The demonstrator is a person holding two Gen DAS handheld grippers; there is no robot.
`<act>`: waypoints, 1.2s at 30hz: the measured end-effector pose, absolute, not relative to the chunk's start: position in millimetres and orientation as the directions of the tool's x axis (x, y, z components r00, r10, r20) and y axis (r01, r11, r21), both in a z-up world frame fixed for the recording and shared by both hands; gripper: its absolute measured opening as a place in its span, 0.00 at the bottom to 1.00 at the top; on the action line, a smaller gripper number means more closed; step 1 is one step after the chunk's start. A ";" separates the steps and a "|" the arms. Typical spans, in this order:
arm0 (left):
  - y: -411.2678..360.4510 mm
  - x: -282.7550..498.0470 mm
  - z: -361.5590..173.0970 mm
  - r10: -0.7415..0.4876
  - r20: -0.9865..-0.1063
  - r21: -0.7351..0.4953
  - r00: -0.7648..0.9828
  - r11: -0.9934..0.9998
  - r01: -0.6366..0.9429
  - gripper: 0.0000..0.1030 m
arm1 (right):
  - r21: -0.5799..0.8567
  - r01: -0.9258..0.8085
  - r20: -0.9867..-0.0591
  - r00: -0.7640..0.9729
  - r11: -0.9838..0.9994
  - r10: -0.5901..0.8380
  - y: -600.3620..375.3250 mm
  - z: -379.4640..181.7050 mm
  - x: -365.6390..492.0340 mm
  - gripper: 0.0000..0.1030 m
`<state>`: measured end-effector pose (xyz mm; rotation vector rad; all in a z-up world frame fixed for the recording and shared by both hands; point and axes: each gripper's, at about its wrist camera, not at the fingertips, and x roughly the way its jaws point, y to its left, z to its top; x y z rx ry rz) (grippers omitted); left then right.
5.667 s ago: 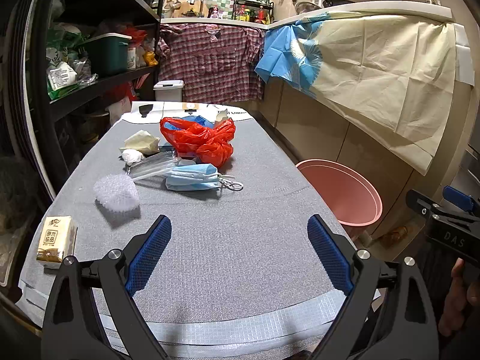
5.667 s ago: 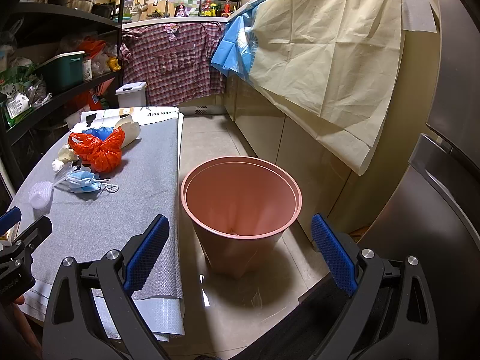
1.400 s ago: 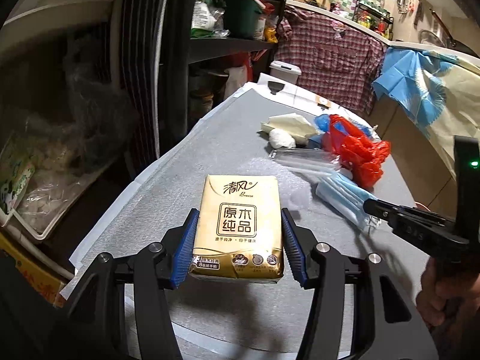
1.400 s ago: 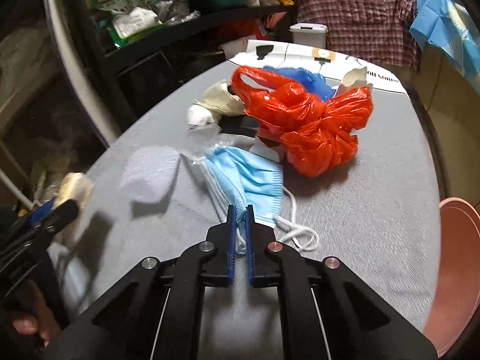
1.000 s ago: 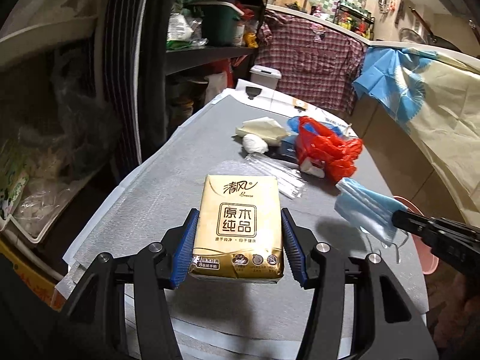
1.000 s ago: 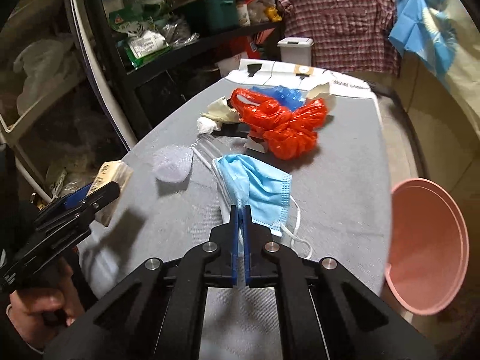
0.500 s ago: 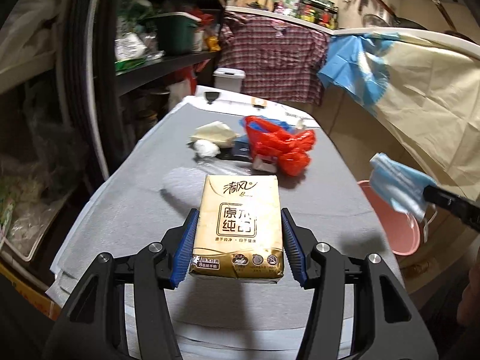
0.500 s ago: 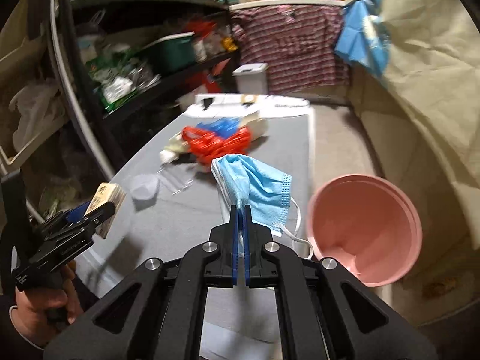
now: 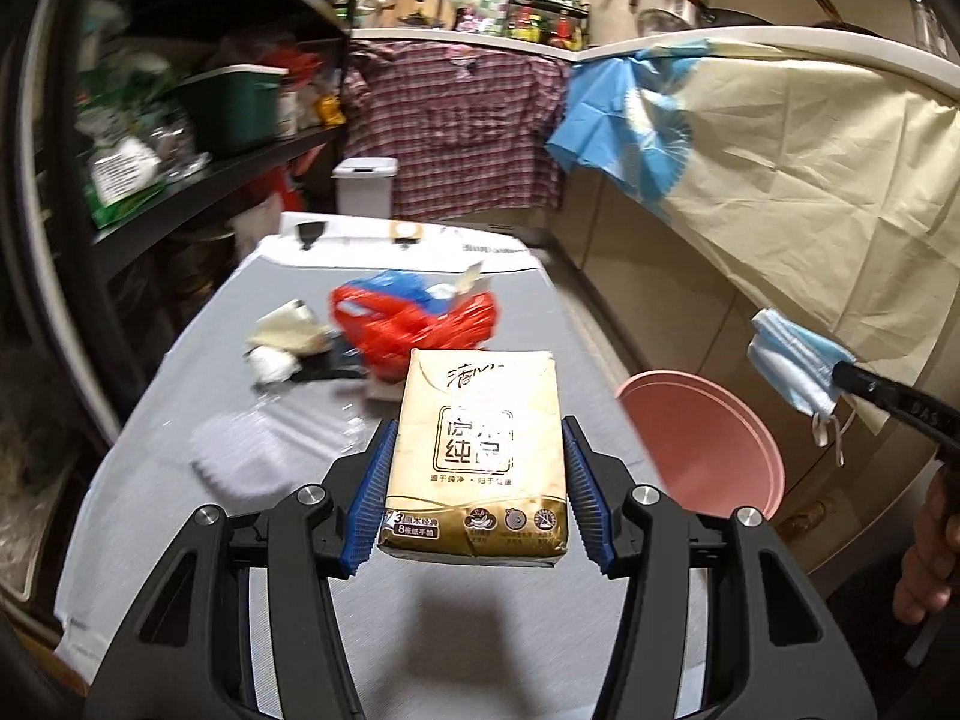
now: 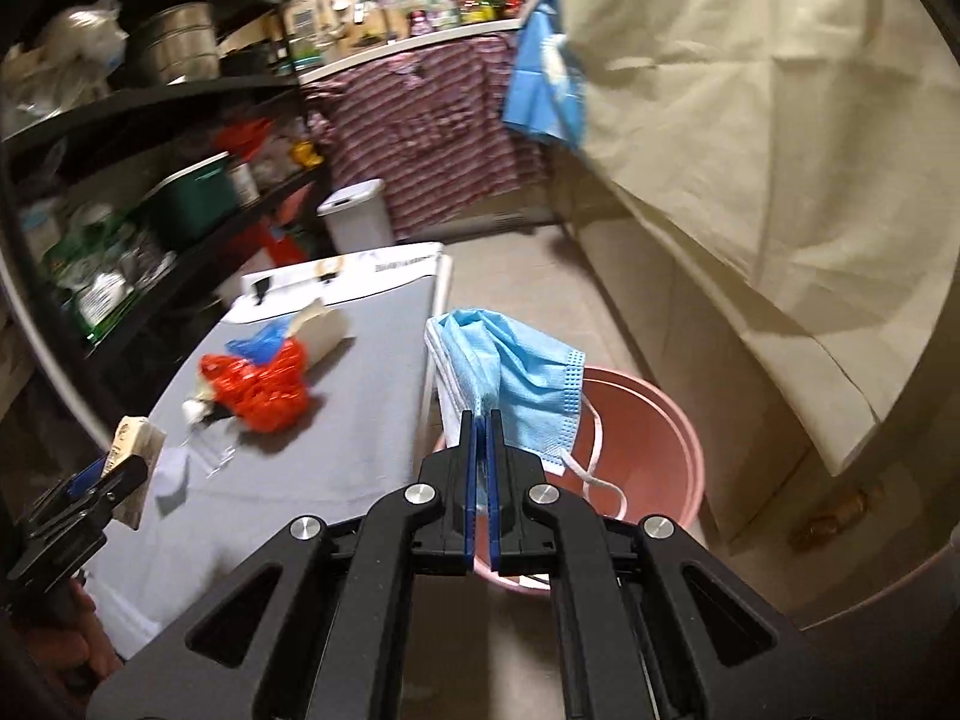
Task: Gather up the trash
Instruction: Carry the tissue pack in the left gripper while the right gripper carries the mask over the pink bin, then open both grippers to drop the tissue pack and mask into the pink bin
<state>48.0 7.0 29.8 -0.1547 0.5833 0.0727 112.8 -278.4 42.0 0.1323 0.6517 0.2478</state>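
My left gripper (image 9: 477,468) is shut on a gold tissue pack (image 9: 477,450) and holds it above the grey table (image 9: 180,516). My right gripper (image 10: 480,426) is shut on a blue face mask (image 10: 510,378) and holds it in the air over the pink bin (image 10: 648,438) on the floor. The mask also shows in the left wrist view (image 9: 792,366), above and right of the pink bin (image 9: 702,444). A red plastic bag (image 9: 420,324), a crumpled white wad (image 9: 273,363) and a clear wrapper (image 9: 240,462) lie on the table.
Black shelves (image 9: 198,180) full of goods stand along the table's left. A cream cloth (image 9: 798,180) hangs over the counter on the right. A small white lidded bin (image 9: 366,186) stands beyond the table's far end.
Both grippers have swung to the right. The mask has moved from beside the table to over the pink bin. The tissue pack stays clamped in the left gripper.
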 end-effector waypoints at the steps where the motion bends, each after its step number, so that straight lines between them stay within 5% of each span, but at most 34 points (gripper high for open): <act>1: 1.7 54.0 30.3 0.013 -0.554 -0.124 0.833 0.987 -0.098 0.51 | 0.201 -0.177 -0.584 0.768 0.963 0.263 -281.8 40.9 114.8 0.03; 36: -132.2 205.5 -23.3 -0.261 -0.621 -0.140 0.740 0.965 0.223 0.52 | 0.199 -0.018 -0.636 0.758 0.980 0.143 -323.9 -5.1 197.9 0.07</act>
